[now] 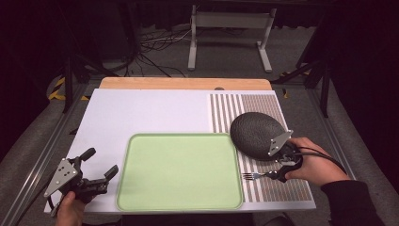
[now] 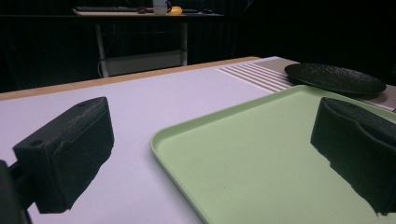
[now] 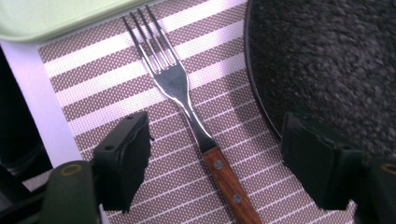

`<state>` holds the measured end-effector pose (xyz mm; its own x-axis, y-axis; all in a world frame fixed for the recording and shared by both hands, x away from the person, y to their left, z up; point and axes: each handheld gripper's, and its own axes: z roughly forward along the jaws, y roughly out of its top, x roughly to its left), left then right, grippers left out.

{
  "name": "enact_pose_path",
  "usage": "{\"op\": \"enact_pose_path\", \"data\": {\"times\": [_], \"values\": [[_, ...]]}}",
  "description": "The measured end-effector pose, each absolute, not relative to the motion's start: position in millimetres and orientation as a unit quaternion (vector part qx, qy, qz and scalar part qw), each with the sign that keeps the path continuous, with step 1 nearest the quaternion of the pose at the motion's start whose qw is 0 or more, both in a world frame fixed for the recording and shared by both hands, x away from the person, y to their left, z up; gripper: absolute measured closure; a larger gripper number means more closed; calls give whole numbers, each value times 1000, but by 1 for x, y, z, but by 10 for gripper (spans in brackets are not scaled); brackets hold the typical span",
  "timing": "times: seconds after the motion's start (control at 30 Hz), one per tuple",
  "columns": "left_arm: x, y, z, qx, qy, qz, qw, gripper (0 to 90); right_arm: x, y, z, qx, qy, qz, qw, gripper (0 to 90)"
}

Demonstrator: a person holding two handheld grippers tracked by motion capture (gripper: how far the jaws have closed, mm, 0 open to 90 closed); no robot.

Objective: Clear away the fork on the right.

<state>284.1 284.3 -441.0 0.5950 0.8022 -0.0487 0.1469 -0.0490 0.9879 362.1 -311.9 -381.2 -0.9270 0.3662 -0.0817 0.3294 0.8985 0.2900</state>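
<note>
The green tray (image 1: pixel 179 172) lies at the near middle of the white counter (image 1: pixel 141 113), bare inside, with wide bare counter beyond its far rim and to its left. Just off the tray's left edge the left gripper (image 1: pixel 101 167) hovers with jaws spread wide and holding nothing. Right of the tray's right edge, on the striped mat (image 1: pixel 263 106), the fork (image 3: pixel 187 105) lies between the wide-open jaws of the right gripper (image 3: pixel 219 158), untouched, tines toward the tray, the dark plate (image 1: pixel 256 134) close beside it.

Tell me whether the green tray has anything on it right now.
Empty. The green tray shows only bare surface in the high view; the fork lies off it on the striped placemat, beside the dark plate.
</note>
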Motion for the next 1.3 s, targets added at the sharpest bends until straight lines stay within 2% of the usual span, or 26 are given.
{"op": "enact_pose_path", "data": {"times": [0.2, 0.37, 0.53, 0.77, 1.3], "values": [[284, 284, -441, 669, 355, 277, 591, 0, 364, -307, -386, 154, 980, 111, 60, 275], [284, 284, -441, 669, 355, 276, 591, 1, 366, -305, -392, 140, 985, 89, 41, 333], [284, 284, -441, 669, 355, 276, 591, 0, 368, -299, -398, 106, 992, 53, 31, 412], [284, 283, -442, 670, 356, 275, 590, 1, 370, -295, -403, 77, 997, 14, 17, 612], [285, 284, -442, 672, 357, 276, 588, 0, 377, -290, -413, 15, 999, -24, 16, 775]]}}
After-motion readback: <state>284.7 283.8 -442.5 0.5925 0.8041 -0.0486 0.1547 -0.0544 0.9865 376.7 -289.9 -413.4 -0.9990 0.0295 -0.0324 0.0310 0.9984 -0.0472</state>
